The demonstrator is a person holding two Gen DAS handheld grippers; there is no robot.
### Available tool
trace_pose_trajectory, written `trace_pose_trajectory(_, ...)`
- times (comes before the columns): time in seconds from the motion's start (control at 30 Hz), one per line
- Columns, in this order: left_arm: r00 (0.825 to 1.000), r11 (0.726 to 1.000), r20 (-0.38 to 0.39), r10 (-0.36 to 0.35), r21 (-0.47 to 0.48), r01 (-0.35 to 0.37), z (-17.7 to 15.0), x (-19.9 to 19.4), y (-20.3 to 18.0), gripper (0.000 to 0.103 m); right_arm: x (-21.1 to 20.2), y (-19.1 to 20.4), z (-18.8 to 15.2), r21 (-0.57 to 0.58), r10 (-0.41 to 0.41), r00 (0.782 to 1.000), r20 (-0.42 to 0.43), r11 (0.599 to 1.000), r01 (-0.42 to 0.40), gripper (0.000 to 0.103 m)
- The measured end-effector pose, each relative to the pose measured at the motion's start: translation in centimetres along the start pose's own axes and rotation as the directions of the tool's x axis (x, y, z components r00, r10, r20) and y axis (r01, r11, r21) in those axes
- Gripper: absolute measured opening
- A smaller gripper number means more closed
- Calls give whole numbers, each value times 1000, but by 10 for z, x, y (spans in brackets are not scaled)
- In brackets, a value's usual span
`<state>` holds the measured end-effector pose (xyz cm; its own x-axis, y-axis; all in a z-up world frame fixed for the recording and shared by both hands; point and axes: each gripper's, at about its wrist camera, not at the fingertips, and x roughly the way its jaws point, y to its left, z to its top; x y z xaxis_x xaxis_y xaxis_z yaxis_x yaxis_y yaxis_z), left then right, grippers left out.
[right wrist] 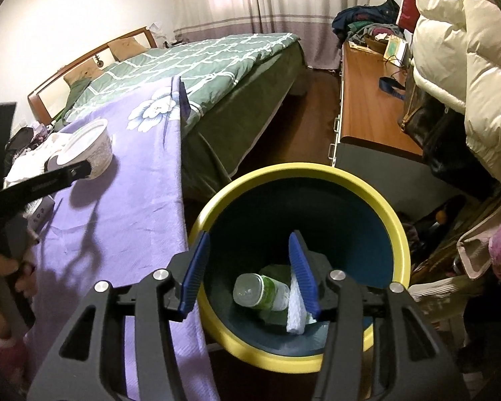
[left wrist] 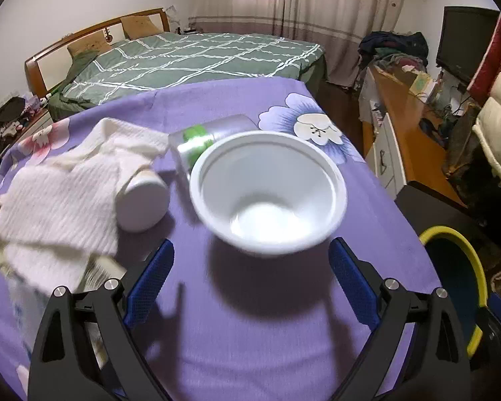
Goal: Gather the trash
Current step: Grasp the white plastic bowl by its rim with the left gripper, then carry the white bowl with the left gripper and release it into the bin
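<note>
A white disposable bowl [left wrist: 268,193] sits on the purple flowered tablecloth [left wrist: 250,327]; it also shows in the right wrist view [right wrist: 90,148]. My left gripper [left wrist: 250,260] is open, its blue pads just short of the bowl on either side. Behind the bowl lies a plastic bottle with a green label [left wrist: 203,140]. A white cup [left wrist: 142,205] lies on its side beside a white cloth [left wrist: 60,197]. My right gripper [right wrist: 248,255] is open and empty above the yellow-rimmed bin [right wrist: 397,230], which holds a bottle [right wrist: 260,290] and white paper [right wrist: 297,310].
The bin [left wrist: 474,267] stands off the table's right edge. A green-quilted bed [left wrist: 190,60] lies beyond the table. A wooden desk [right wrist: 367,93] with clutter runs along the right, with jackets [right wrist: 467,50] hanging over it. A small box [right wrist: 41,212] lies on the table.
</note>
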<state>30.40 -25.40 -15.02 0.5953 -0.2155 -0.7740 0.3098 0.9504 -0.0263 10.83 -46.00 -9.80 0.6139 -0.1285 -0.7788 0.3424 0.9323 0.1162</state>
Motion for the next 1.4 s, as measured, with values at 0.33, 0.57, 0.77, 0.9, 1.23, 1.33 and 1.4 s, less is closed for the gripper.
trace_pose_trajectory(0.33,1000,1000,6,6,18,-6,21,27,-8,90,8,-9,-2,22,0,1000,-16,1000,0,48)
trace_pose_trajectory(0.57,1000,999,31,1,32,-2,26,25,-10,79,8,-10,-2,20,-1,1000,-17,1000,1,48)
trace_pose_trajectory(0.77,998,997,63,-17,82,12,13,-7,-19,79,6,-14,-5,24,-12,1000,-12,1000,12,48)
trace_pose_trajectory(0.9,996,992,63,-61,115,54,0,-35,-31,79,0,-25,-10,30,-25,1000,-11,999,25,48)
trace_pose_trajectory(1.23,970,932,46,-238,290,215,-29,-100,-111,79,-24,-64,-32,64,-81,997,-12,995,82,48)
trace_pose_trajectory(1.33,959,909,17,-282,325,261,-38,-105,-139,79,-32,-77,-38,79,-103,995,-9,992,103,49)
trace_pose_trajectory(1.4,955,897,-5,-295,344,279,-43,-104,-156,79,-36,-87,-42,96,-111,994,-9,989,111,50)
